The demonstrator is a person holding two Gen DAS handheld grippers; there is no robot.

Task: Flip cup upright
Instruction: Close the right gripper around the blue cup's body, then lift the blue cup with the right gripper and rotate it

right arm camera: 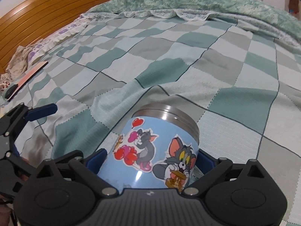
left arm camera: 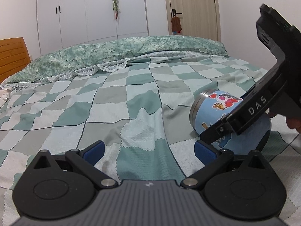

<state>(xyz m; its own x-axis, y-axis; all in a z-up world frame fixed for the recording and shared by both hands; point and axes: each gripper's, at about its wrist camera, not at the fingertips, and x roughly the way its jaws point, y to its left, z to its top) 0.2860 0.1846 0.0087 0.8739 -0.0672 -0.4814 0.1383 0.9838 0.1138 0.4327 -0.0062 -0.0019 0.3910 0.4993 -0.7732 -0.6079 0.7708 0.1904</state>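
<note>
A light-blue cup (right arm camera: 156, 150) with cartoon cat-and-mouse stickers and a steel rim lies on its side on the checkered bedspread (right arm camera: 169, 56), rim pointing away. My right gripper (right arm camera: 150, 160) is closed around the cup's body, blue pads touching both sides. In the left wrist view the same cup (left arm camera: 212, 111) lies at the right with the right gripper's black body (left arm camera: 250, 111) over it. My left gripper (left arm camera: 148, 148) is open and empty, low over the bedspread (left arm camera: 112, 98), left of the cup.
A green floral duvet (left arm camera: 112, 52) is bunched along the far side of the bed. A wooden headboard (right arm camera: 47, 15) stands at the left. A phone-like flat object (right arm camera: 28, 77) lies near the pillows. Wardrobe doors and a room door stand behind.
</note>
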